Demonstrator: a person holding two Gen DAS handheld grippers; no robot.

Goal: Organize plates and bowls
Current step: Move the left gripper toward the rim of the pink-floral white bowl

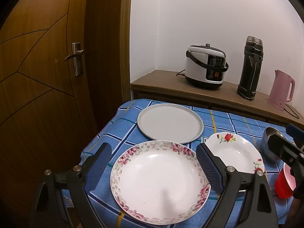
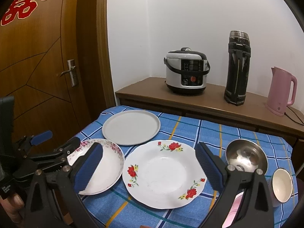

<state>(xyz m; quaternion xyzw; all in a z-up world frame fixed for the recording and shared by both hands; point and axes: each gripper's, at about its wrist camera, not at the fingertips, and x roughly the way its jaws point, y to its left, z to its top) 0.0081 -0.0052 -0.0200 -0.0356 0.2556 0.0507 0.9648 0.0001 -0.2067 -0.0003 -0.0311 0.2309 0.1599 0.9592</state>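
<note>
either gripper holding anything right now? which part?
Nothing held. Left gripper is open over the pink-flowered plate; right gripper is open over the red-flowered plate.

In the left wrist view the red bowl (image 1: pixel 284 183) showed only partly — the right gripper (image 1: pixel 285 150) crossed in front of it, and the same gripper covered most of the steel bowl (image 1: pixel 267 142). The left gripper's right finger (image 1: pixel 209 168) overlapped the near edge of the red-flowered plate (image 1: pixel 234 152). In the right wrist view the pink-flowered plate (image 2: pixel 106 163) lay half behind a blue pad (image 2: pixel 89 171), and a pink-and-white object (image 2: pixel 234 210) — too hidden to identify — showed behind the right finger. The kettle's cord (image 2: pixel 296 118) ran off at the frame's edge.
</note>
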